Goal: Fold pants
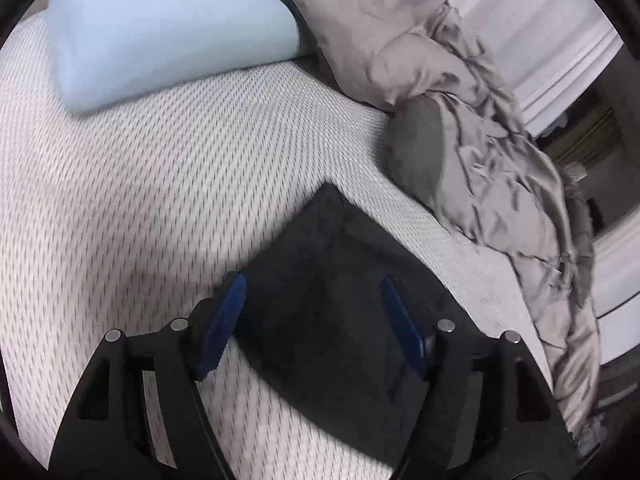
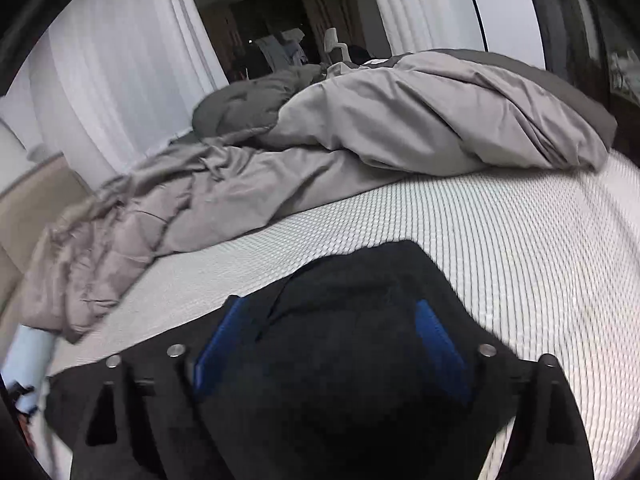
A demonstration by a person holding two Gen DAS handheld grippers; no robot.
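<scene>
Black pants (image 1: 340,264) lie folded flat on the white patterned mattress (image 1: 140,184), one corner pointing away from me. My left gripper (image 1: 314,322) hovers over them, open, its blue pads (image 1: 224,320) spread to either side of the cloth without pressing it. In the right wrist view the same black pants (image 2: 360,280) spread under my right gripper (image 2: 330,344). It is open too, with its blue pads (image 2: 440,340) wide apart and the dark fabric lying between and below them. The near part of the pants is hidden under both grippers' black frames.
A light blue pillow (image 1: 160,32) lies at the head of the mattress beside a grey pillow (image 1: 360,20). A rumpled grey duvet (image 2: 400,120) piles along the far side of the bed. White curtains (image 2: 120,60) hang behind it.
</scene>
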